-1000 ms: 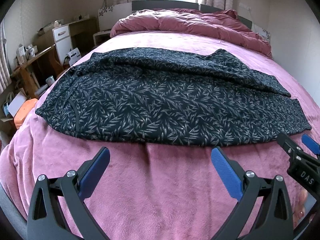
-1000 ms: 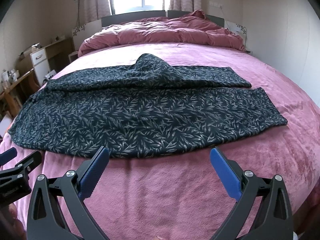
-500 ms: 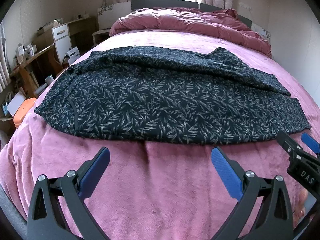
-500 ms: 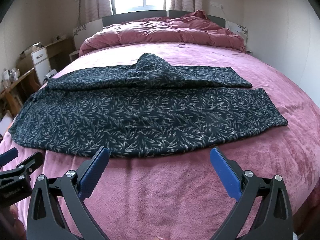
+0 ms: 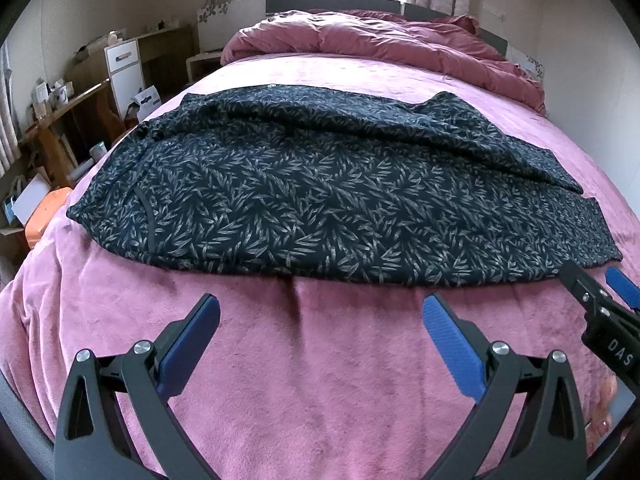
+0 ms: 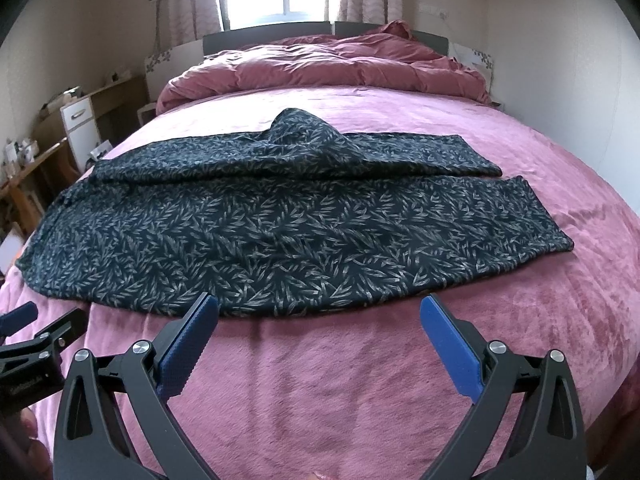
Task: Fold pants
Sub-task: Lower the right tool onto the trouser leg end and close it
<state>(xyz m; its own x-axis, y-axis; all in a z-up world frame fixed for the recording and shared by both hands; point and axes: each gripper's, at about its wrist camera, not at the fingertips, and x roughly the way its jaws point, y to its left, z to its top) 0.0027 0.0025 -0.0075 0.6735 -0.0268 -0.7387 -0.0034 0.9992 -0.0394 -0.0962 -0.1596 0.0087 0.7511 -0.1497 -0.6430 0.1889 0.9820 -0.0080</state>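
Both claws have eased a little closer to the pants since a second ago: the dark cloth's near hem now sits slightly nearer the blue pads in each view, most plainly in the right wrist view, while the garment itself lies as it did.

The left claw is spread wide, holding nothing, low in the frame above bare pink bed cover, apart from the hem. The right claw is likewise spread and empty; its left pad has its tip right at the hem's edge in the picture, though whether it touches cannot be told.

The pants, black with a grey leaf print, lie lengthwise across the bed, filling the middle of both frames. In the left wrist view the waist end is at the left and the leg ends run out to the right edge; the far leg is rumpled and overlaps the near one. In the right wrist view the pants show a raised bump at upper centre.

At the right edge of the left view the other claw pokes in beside the leg hem. A heaped pink duvet lies across the upper part of the frame, with a white cabinet at upper left.
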